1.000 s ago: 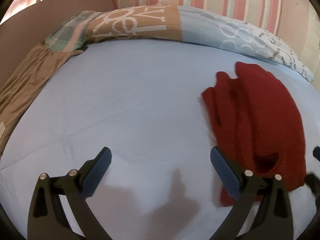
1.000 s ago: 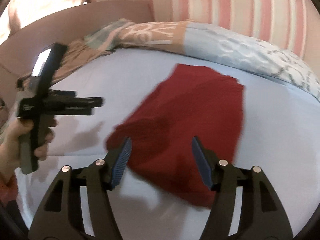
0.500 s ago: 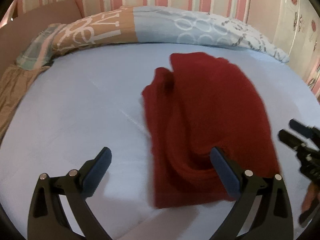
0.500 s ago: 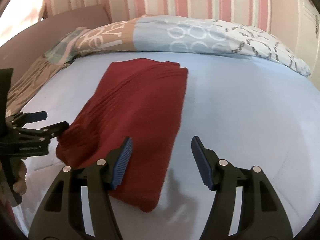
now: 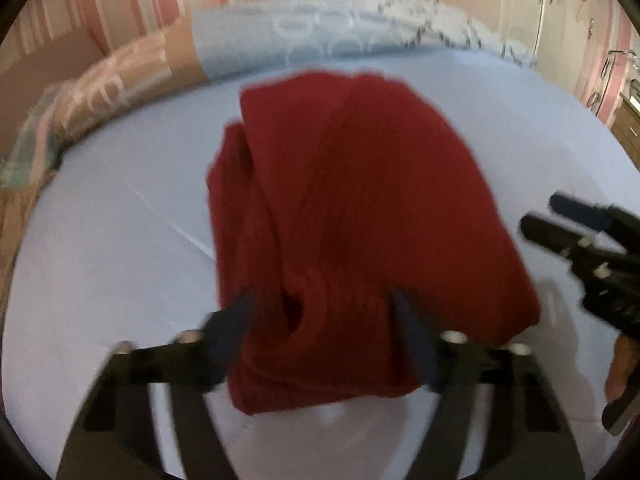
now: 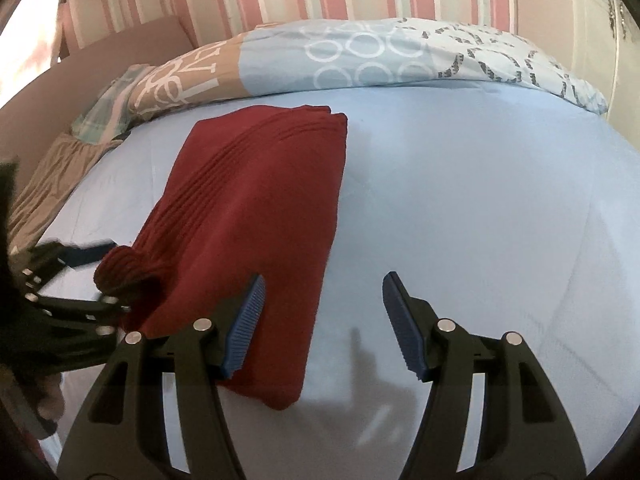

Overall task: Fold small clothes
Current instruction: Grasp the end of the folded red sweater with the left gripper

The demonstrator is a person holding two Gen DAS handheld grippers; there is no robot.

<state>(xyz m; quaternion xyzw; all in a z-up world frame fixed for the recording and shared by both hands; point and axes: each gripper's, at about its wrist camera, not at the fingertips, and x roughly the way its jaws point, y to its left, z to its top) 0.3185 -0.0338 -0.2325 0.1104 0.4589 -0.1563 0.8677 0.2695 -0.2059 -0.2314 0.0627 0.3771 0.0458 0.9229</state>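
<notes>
A dark red knit garment (image 5: 360, 200), folded into a long strip, lies on the light blue bed sheet (image 5: 100, 260). My left gripper (image 5: 320, 320) straddles its near bunched end. Its jaws are closing, and the pads squeeze the rolled fold between them. The right wrist view shows that gripper (image 6: 100, 280) at the left edge, with the garment (image 6: 256, 208) end bulging between its fingers. My right gripper (image 6: 324, 320) stands open over the garment's near right edge. One of its fingers is above the cloth, the other above bare sheet, and nothing is gripped. From the left wrist it (image 5: 580, 232) appears at the right.
A patterned blue and tan duvet (image 6: 360, 60) lies along the back of the bed under a pink striped wall. Brown bedding (image 6: 48, 172) hangs at the left edge. A white wardrobe (image 5: 580, 20) stands at the right. Bare sheet (image 6: 480, 200) stretches right of the garment.
My left gripper swung right from bare sheet onto the garment's near end and its jaws narrowed around the fold. My right gripper shifted right, so the garment now lies to its left.
</notes>
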